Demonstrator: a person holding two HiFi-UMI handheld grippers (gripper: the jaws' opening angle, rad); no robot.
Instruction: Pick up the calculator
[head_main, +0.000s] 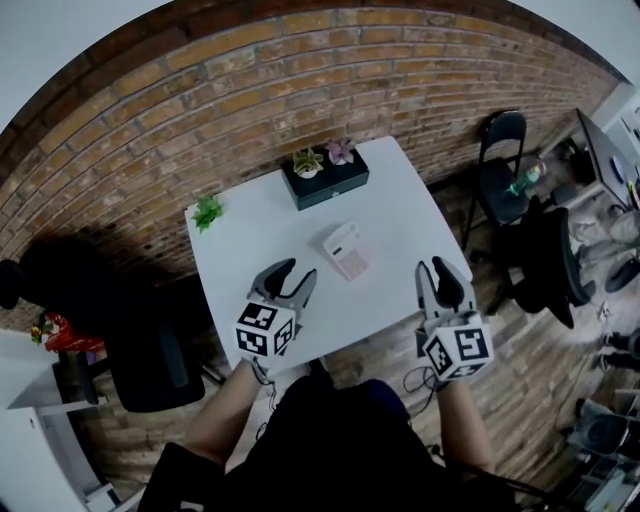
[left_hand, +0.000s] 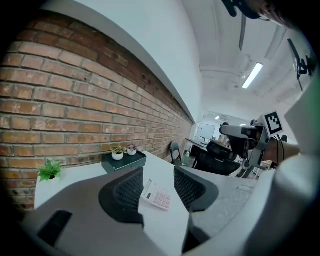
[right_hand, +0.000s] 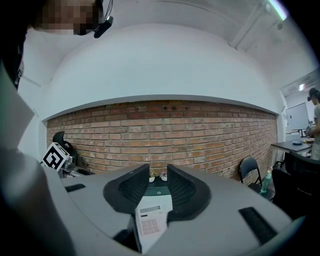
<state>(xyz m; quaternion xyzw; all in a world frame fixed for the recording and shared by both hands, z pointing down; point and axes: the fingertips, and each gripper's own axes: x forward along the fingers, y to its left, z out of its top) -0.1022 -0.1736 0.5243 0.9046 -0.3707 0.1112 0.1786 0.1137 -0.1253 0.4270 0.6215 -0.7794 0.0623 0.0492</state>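
Head view: calculator (head_main: 347, 250) lies flat near the middle of the white desk (head_main: 400, 190), keys up, untouched. Left gripper (head_main: 298, 270) and right gripper (head_main: 435, 266) sit over the near desk edge, 1 on each side of it, both aimed inward. Looks like an approach pose, with nothing picked yet. A dark box (head_main: 325, 182) with 2 small potted plants sits behind the calculator at the far edge, and a loose green plant (head_main: 207, 211) at the far left corner. Both are well clear.

Left gripper view: jaws spread, nothing pinched. The calculator shows through the gap, farther out on the desk, so I read this gripper as lined up on it.

Right gripper view: jaws spread too, empty. The calculator is framed low between them, with the box straight behind it. It's lying flat, so I expect the grab must come across its long edges.
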